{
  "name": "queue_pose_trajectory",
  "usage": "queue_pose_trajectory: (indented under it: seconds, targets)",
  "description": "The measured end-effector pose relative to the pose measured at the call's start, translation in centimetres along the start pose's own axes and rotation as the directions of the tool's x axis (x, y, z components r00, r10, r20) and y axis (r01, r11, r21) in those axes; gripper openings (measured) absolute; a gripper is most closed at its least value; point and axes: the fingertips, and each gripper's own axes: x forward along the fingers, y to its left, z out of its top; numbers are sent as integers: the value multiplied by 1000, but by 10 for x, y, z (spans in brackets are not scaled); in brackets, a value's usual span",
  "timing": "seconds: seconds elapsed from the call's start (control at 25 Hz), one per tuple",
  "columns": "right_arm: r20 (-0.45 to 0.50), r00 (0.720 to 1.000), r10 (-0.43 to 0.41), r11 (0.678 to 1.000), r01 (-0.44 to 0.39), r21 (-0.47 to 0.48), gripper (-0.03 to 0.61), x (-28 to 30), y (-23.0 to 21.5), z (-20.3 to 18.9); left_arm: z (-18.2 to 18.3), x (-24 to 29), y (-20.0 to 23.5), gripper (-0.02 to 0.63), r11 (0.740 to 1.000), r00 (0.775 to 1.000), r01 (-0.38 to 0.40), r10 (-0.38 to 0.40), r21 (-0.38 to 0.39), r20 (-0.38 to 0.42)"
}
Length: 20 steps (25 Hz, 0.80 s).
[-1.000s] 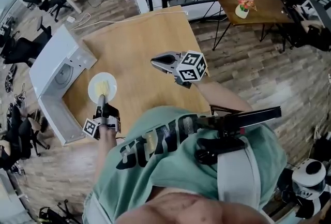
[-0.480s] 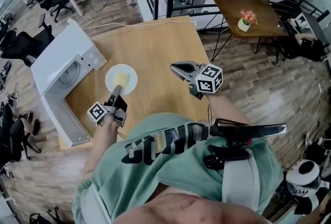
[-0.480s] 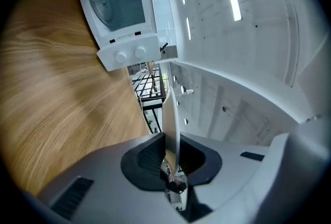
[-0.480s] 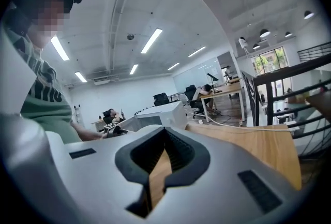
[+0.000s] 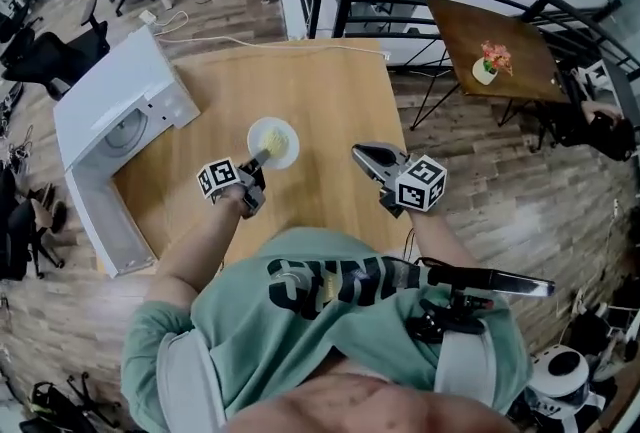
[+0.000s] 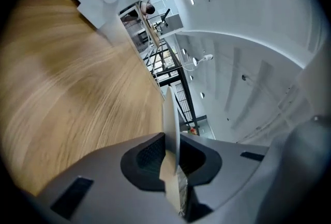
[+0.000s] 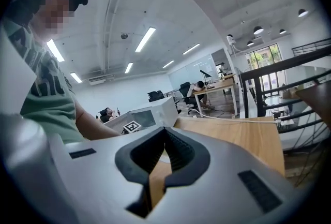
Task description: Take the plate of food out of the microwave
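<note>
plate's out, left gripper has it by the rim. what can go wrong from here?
1. The left gripper pinches the plate at one rim spot; it may tilt and spill the food.
2. The right gripper is empty, apart from the plate: no backup.
3. The microwave door stands open at left; a swing that way might clip it.
</note>
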Motion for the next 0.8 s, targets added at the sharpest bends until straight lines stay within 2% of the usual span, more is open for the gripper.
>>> queue_pose_trajectory:
  seconds: [0.28,0.52,0.6,0.68,0.8]
  targets:
    - [-1,998,-63,997,63,32,7,-49,-51,-19,-24,90,25,46,995,988,-87,92,48,-121]
    - [23,991,-134,988,132,78,8,-85,-70,-40,-30,127,40,46,987,970,-135,149,85,-192]
    - [32,988,-152,984,148,95,8,-96,-73,-47,-30,136,42,48,981,962,-153,176,121,-210]
    - [36,986,-161,982,156,107,8,-104,-75,-53,-31,141,51,49,963,941,-210,246,172,-231]
    - [53,984,-169,979,161,126,8,-115,-77,-60,-32,141,63,80,909,894,-311,378,276,-240]
